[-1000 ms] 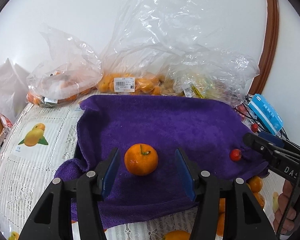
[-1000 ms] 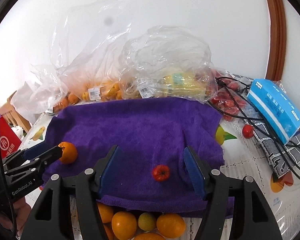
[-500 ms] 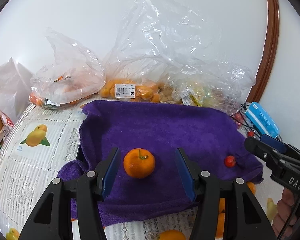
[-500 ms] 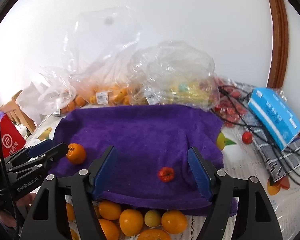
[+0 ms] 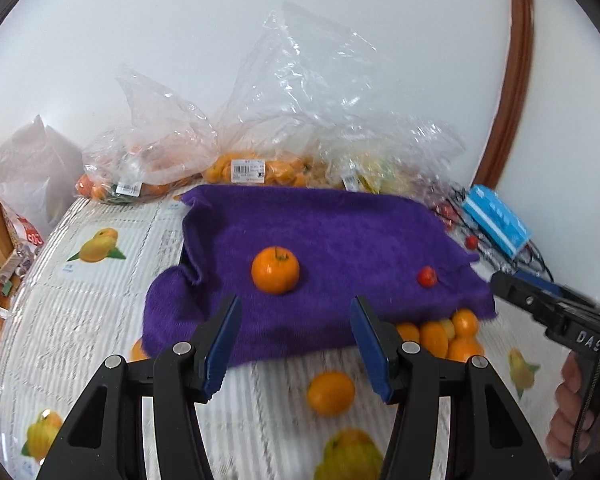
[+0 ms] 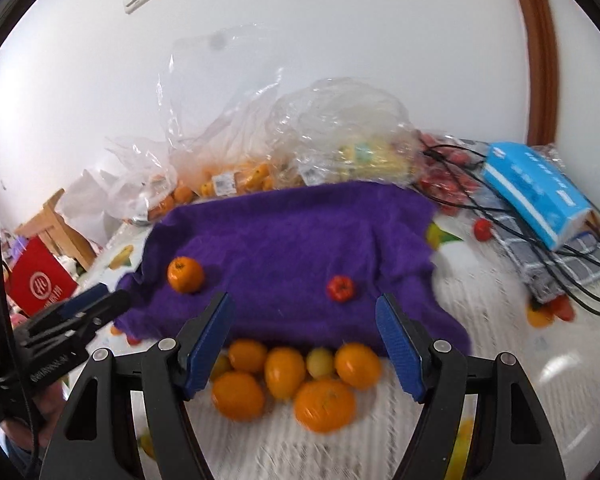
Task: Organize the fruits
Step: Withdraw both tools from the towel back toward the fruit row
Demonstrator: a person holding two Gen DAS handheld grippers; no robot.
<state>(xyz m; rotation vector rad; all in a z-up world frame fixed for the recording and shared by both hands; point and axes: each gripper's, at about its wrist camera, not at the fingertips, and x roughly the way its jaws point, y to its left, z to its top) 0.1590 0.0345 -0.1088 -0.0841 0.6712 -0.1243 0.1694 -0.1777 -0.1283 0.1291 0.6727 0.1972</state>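
- Our left hand-held gripper point(image 5: 294, 342) gapes wide, holding nothing.
- Our right hand-held gripper point(image 6: 304, 336) is likewise wide and empty.
- An orange point(image 5: 275, 269) and a small red fruit point(image 6: 340, 288), perhaps a tomato, sit apart on the purple towel point(image 5: 332, 240).
- More oranges point(image 6: 288, 380) cluster on the surface point(image 6: 480, 340) at the towel's near edge.

A tangerine point(image 5: 275, 269) lies on the towel point(image 5: 340, 240), a tomato point(image 5: 426, 277) to its right, bags point(image 5: 260, 168) behind.
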